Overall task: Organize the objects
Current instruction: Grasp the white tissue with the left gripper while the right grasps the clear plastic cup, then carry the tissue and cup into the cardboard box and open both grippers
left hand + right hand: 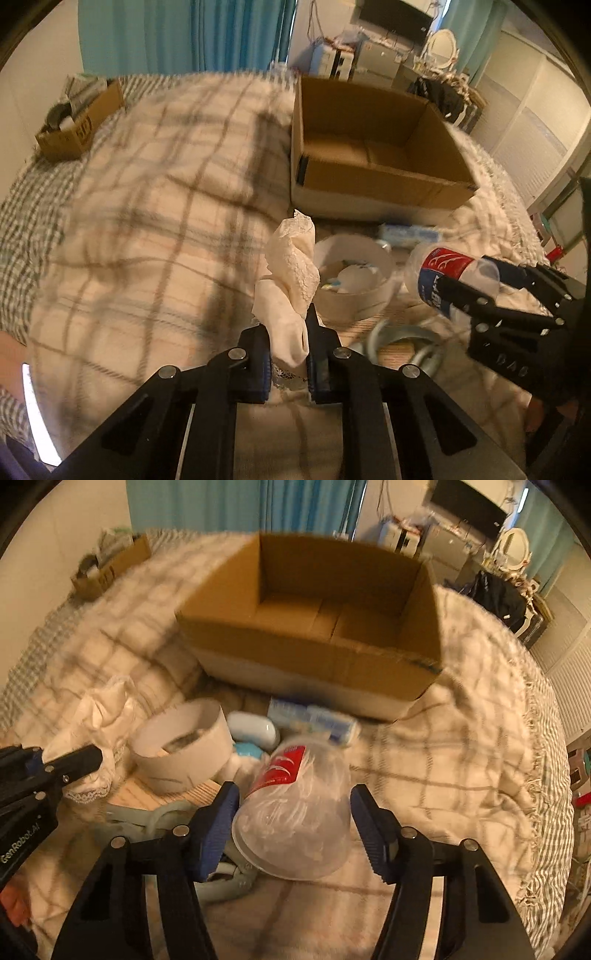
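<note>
My left gripper [288, 328] is shut on a white lacy cloth [291, 273], held up above the plaid bedspread; the cloth also shows in the right wrist view [96, 723]. My right gripper [295, 797] is shut on a clear plastic bottle [299, 812] with a red and blue label, its base toward the camera; the bottle also shows in the left wrist view [447, 273]. A large open, empty cardboard box [369, 147] [317, 627] stands on the bed beyond both grippers.
A white round container [181, 738] [354, 273], a white oval case [255, 731], a blue-white packet [314, 720] and a grey-green hanger [162, 819] lie near the box. A small filled box [74, 125] sits far left. Furniture stands behind the bed.
</note>
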`<control>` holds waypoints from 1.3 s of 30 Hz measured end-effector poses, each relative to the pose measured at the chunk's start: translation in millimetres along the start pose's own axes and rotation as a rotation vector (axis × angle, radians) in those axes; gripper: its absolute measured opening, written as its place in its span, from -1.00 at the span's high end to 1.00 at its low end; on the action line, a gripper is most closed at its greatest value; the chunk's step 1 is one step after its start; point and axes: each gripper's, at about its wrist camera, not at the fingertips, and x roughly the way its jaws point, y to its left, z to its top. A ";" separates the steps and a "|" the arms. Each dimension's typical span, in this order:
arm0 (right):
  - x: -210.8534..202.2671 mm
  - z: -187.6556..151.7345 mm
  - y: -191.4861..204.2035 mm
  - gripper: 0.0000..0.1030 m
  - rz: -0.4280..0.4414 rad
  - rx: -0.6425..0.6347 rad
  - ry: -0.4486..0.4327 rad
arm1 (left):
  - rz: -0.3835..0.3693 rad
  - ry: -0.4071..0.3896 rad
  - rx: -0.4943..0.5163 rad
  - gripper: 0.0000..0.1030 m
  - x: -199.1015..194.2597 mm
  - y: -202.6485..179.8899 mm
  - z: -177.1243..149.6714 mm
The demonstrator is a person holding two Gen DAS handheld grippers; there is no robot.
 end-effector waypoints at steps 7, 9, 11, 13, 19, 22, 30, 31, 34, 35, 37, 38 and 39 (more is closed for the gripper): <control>-81.8 15.2 -6.2 -0.17 0.028 -0.013 -0.176 | -0.024 -0.090 0.005 0.73 -47.3 -12.2 13.8; -96.5 20.1 -7.5 -0.17 0.022 -0.023 -0.211 | -0.029 -0.109 0.019 0.73 -57.9 -18.3 21.5; -113.5 29.2 -12.6 -0.17 0.022 -0.030 -0.245 | -0.043 -0.128 0.037 0.73 -67.1 -26.2 34.4; -126.9 42.9 -16.8 -0.17 0.023 -0.034 -0.273 | -0.063 -0.145 0.051 0.73 -73.1 -33.4 49.6; -140.9 93.3 -29.4 -0.16 -0.011 -0.054 -0.344 | -0.074 -0.185 0.105 0.73 -71.9 -58.5 101.3; -133.6 117.2 -41.3 -0.16 0.006 -0.033 -0.357 | -0.077 -0.183 0.126 0.73 -57.9 -66.6 127.0; -63.9 172.5 -73.2 -0.16 0.042 0.028 -0.332 | -0.088 -0.126 0.110 0.73 17.9 -70.2 183.5; -52.2 177.6 -77.9 -0.16 0.046 0.041 -0.321 | -0.092 -0.111 0.115 0.73 32.3 -70.6 188.2; -12.0 187.1 -89.9 -0.16 0.056 0.072 -0.274 | -0.078 -0.086 0.147 0.73 64.0 -75.4 193.2; -2.4 186.9 -92.1 -0.16 0.059 0.075 -0.259 | -0.072 -0.079 0.154 0.73 72.4 -75.5 193.2; 18.0 184.3 -93.9 -0.16 0.068 0.088 -0.233 | -0.076 -0.064 0.159 0.73 87.8 -73.9 192.5; 23.9 181.5 -95.4 -0.16 0.076 0.095 -0.230 | -0.091 -0.053 0.155 0.73 93.3 -73.2 190.9; 27.8 179.6 -96.7 -0.17 0.085 0.108 -0.232 | -0.104 -0.043 0.154 0.66 97.3 -72.2 188.8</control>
